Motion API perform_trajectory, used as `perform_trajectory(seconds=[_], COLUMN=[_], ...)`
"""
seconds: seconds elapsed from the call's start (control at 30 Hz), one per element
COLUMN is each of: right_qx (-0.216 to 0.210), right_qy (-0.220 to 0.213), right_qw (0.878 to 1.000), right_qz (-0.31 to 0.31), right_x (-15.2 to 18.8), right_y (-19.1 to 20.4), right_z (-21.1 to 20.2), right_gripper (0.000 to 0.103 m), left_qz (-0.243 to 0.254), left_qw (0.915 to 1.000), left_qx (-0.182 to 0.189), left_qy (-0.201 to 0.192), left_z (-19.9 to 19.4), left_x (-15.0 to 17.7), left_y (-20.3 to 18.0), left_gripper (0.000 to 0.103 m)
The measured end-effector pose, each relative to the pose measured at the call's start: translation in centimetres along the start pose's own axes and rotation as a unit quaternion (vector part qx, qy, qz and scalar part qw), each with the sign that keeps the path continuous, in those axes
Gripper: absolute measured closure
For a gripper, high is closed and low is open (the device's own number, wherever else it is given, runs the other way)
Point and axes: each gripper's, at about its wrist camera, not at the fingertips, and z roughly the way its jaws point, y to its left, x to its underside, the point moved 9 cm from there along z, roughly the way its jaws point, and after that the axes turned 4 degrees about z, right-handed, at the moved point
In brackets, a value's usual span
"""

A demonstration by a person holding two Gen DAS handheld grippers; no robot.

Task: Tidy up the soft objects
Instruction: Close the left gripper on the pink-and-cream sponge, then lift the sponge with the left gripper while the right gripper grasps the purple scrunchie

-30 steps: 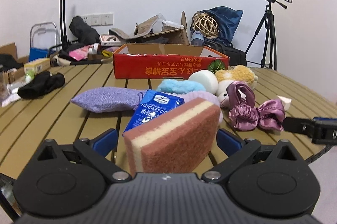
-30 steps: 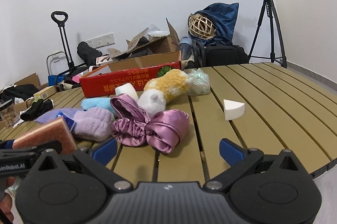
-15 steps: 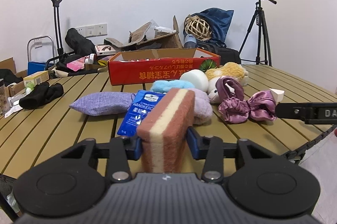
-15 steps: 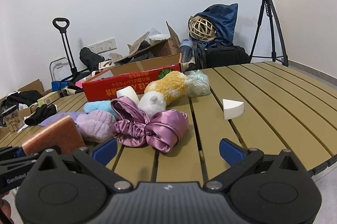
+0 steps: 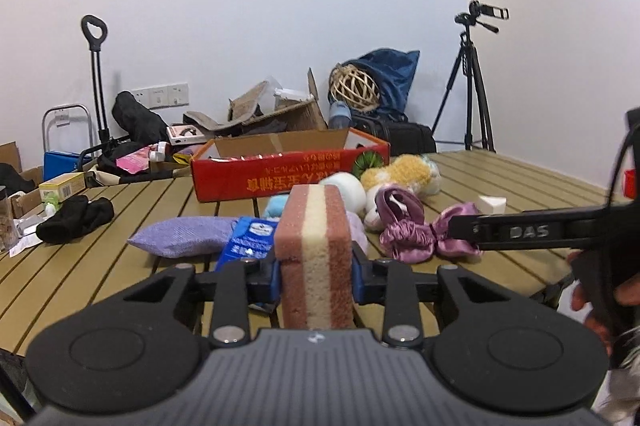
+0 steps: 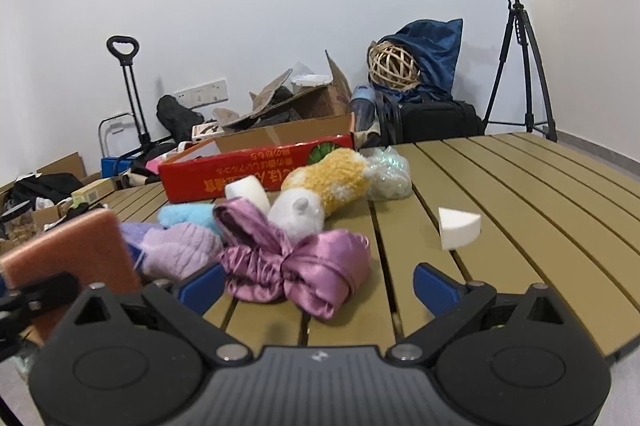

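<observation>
Sponge (image 5: 314, 250), pink with a cream stripe through its middle, stands on edge between the blue pads of the left tool (image 5: 316, 276), whose jaws are closing and already press both its flat sides; gripping it across the thin way looks sensible, since the foam gives and the broad faces offer the pads something to bite. Far to the left on the slatted tabletop (image 5: 100, 258) lies a black cloth (image 5: 76, 224), well apart from the rest. Nearer the middle, a lilac pouch (image 5: 180, 236) touches a blue tissue pack (image 5: 250, 246), whose lower end is hidden behind the tool. Behind them sits the red cardboard box (image 5: 288, 172), open at the top, probably where the soft things are meant to go, though its inside cannot be seen from here. To the right comes the heap: a purple satin scrunchie (image 6: 296, 266), a white and yellow plush toy (image 6: 320, 192) and a lilac fluffy piece (image 6: 180, 250), all touching. The right tool (image 6: 316, 288) hovers wide just before the scrunchie, its jaws beginning to close with nothing pressed between them. A white foam wedge (image 6: 456, 228) sits alone further right.
</observation>
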Motion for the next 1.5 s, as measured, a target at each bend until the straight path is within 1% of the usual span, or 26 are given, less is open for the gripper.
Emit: perform_trajectory(seconds=[0.03,0.1,0.17,0.23,0.27,0.33,0.37,0.5,0.57,0.63,0.67,0.73,0.83,1.1,1.2,1.5], right_qx=[0.004,0.008,0.013,0.01,0.006,0.004,0.005,0.003,0.0,-0.01,-0.015,-0.016,-0.004,-0.007,-0.011,-0.045], right_qy=[-0.001,-0.001,0.0,0.009,0.014,0.021,0.024,0.024,0.02,0.018,0.017,0.014,0.001,-0.033,-0.047,-0.079], right_qw=[1.0,1.0,1.0,0.999,0.999,0.999,0.999,0.999,0.999,0.999,0.998,0.998,0.999,0.998,0.998,0.996], right_qz=[0.002,0.012,0.023,0.031,0.033,0.037,0.036,0.043,0.043,0.049,0.055,0.06,0.053,0.05,0.045,0.017], right_x=[-0.1,-0.3,-0.3,-0.1,0.0,0.2,0.4,0.5,0.4,0.4,0.4,0.4,0.3,-0.6,-1.1,-2.5], right_y=[0.0,-0.2,-0.5,-0.5,-0.3,-0.1,-0.1,0.2,0.2,0.1,0.0,-0.2,-0.3,-0.5,-0.3,1.7], right_z=[0.4,1.1,1.8,2.6,2.9,3.5,3.8,4.1,4.0,3.8,3.8,3.6,3.2,1.2,0.3,-4.3], right_gripper=[0.01,0.013,0.019,0.031,0.035,0.051,0.054,0.059,0.066,0.078,0.081,0.089,0.091,0.092,0.092,0.092], left_qz=[-0.003,-0.009,-0.015,-0.018,-0.019,-0.021,-0.022,-0.021,-0.022,-0.025,-0.025,-0.025,-0.024,-0.022,-0.022,-0.03], left_qw=[1.0,0.9999,0.9998,0.9997,0.9997,0.9996,0.9996,0.9996,0.9995,0.9995,0.9994,0.9994,0.9994,0.9995,0.9995,0.9993], left_qx=[-0.002,-0.007,-0.009,-0.011,-0.012,-0.014,-0.015,-0.019,-0.021,-0.022,-0.022,-0.023,-0.025,-0.024,-0.021,-0.015], left_qy=[-0.003,-0.008,-0.009,-0.008,-0.008,-0.007,-0.007,-0.005,-0.003,-0.003,-0.003,-0.003,-0.003,-0.002,-0.004,-0.015], left_z=[-0.2,-0.6,-0.9,-1.0,-1.0,-1.1,-1.2,-1.3,-1.4,-1.5,-1.5,-1.5,-1.4,-1.4,-1.6,-3.0], left_x=[-0.2,-0.4,-0.5,-0.5,-0.4,-0.3,-0.3,-0.2,-0.2,-0.1,-0.1,-0.1,-0.1,-0.1,-0.2,-0.8], left_y=[0.2,0.6,1.1,1.5,1.7,2.1,2.2,2.5,2.6,2.6,2.6,2.6,2.7,2.5,2.4,2.4], left_gripper=[0.071,0.071,0.071,0.071,0.071,0.071,0.071,0.071,0.071,0.071,0.071,0.071,0.071,0.071,0.071,0.071])
